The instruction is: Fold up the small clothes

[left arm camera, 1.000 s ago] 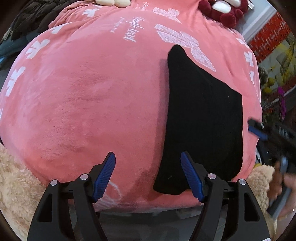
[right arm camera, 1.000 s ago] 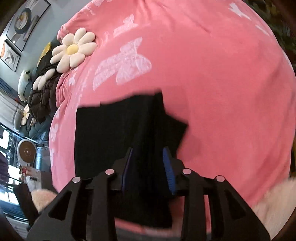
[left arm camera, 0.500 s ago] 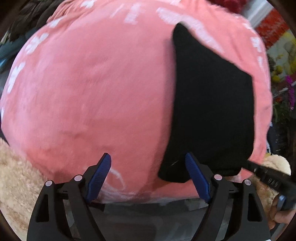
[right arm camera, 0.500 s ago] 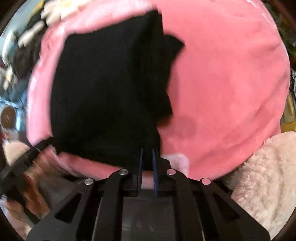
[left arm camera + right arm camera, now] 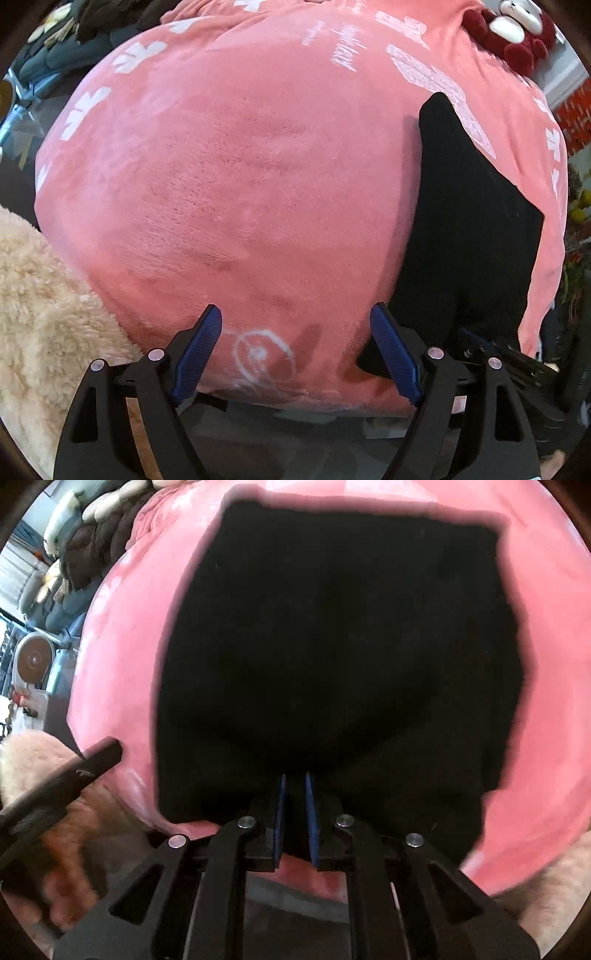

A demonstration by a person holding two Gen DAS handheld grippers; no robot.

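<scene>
Black garment [image 5: 332, 657] flat on pink blanket [image 5: 240, 177], near edge pinched.

Spread dark across the blanket's right side in the left wrist view, filling most of the right wrist view. Near hem bunched between the blue pads [image 5: 280, 812] of the right gripper [image 5: 294, 786], jaws drawn narrow on the cloth and easing apart a little. Left gripper [image 5: 295, 325] spread wide over bare blanket just beside the garment's left edge, nothing between its fingers. White printed circle [image 5: 264, 356] on the blanket under it. Cream fluffy throw [image 5: 48, 314] at the near left corner; dark red plush toy [image 5: 513, 33] at the far right.
</scene>
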